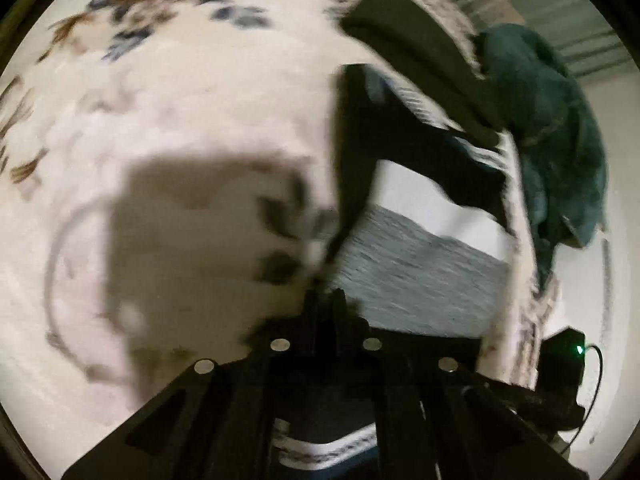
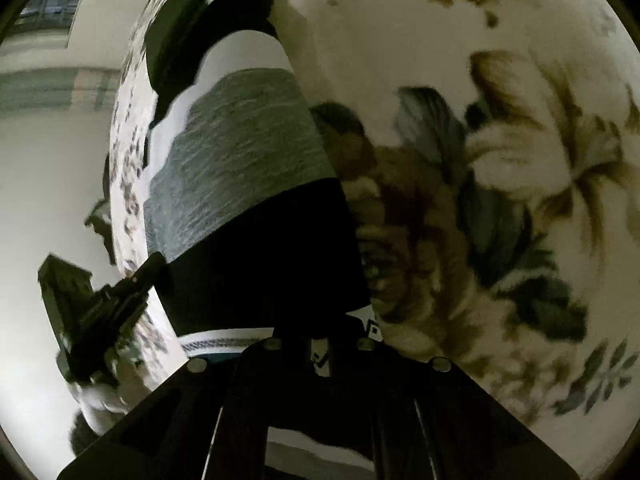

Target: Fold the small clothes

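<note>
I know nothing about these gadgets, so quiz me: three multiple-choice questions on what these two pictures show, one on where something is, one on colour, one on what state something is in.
1. Where does the striped garment lie?
A. on a flowered cover
B. in a basket
C. on a wooden chair

2. Which colours make up its bands?
A. red and yellow
B. black, grey and white
C. pink and green

3. How does the right gripper stand?
A. wide open, away from the cloth
B. out of sight
C. shut on the garment's waistband edge

Answers:
1 A: the flowered cover spreads under and beside it in both views.
2 B: a black band, a grey one and a white one show in the right wrist view.
3 C: its fingers meet over the patterned white waistband. The left gripper also looks shut on a corner of the cloth, though that view is blurred.
</note>
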Demonstrator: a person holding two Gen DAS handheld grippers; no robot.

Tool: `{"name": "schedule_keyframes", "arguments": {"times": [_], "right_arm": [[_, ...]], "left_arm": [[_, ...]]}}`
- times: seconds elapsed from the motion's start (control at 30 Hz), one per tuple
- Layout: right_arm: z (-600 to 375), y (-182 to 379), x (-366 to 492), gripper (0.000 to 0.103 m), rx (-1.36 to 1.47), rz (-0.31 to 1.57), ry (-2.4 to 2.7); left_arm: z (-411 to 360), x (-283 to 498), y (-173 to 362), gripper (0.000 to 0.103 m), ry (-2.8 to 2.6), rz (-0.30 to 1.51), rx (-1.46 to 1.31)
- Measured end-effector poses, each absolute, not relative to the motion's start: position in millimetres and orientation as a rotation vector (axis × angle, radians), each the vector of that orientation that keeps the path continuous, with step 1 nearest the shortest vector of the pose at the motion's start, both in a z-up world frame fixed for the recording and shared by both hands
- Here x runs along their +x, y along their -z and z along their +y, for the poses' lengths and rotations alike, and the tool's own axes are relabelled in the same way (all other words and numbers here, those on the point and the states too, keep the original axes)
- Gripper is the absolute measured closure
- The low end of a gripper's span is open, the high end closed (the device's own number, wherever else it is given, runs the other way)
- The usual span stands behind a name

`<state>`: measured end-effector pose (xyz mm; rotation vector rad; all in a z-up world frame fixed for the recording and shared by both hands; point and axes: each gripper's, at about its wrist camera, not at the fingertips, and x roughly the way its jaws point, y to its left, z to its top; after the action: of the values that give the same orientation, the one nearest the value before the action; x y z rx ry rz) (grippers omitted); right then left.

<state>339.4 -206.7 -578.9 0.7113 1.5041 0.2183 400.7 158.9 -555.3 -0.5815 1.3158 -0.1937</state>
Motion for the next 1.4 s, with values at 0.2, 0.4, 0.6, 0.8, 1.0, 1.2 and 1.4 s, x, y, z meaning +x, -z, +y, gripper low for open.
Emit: {"name": "schedule_keyframes", "arguments": {"times": [0.2,0.4,0.6,0.8,1.0,1.2,1.4], "right_arm": [[-204,578,344,0.084,0.699,1.573,-0.245],[-226,546,284,0.034,0.776,1.612,-0.312],[-238,561,180,0.034,0.823,1.767,-0.268],[-215,607,107,0.034,0.906,1.844,-0.290],[-173,637,97,0.031,0.919,1.804,-0.357],[-146,650,90,0.031,1.045,1.805,-0.477],[-119,656,83,0.040,1.037,1.832,-0.505]], "left_arm": [[178,375,536,0.066,0.274,1.287,-0.741],[170,274,509,0.042,0.338,1.373,-0.660],[171,175,528,0.042,0.249,1.505,-0.737],[150,132,576,0.042,0.190,1.584,-0.689],[156,125,583,0.034,0.230,1.508,-0.776],[162,117,580,0.034,0.278,1.511,-0.816],[167,101,578,0.034,0.304,1.526,-0.839]]}}
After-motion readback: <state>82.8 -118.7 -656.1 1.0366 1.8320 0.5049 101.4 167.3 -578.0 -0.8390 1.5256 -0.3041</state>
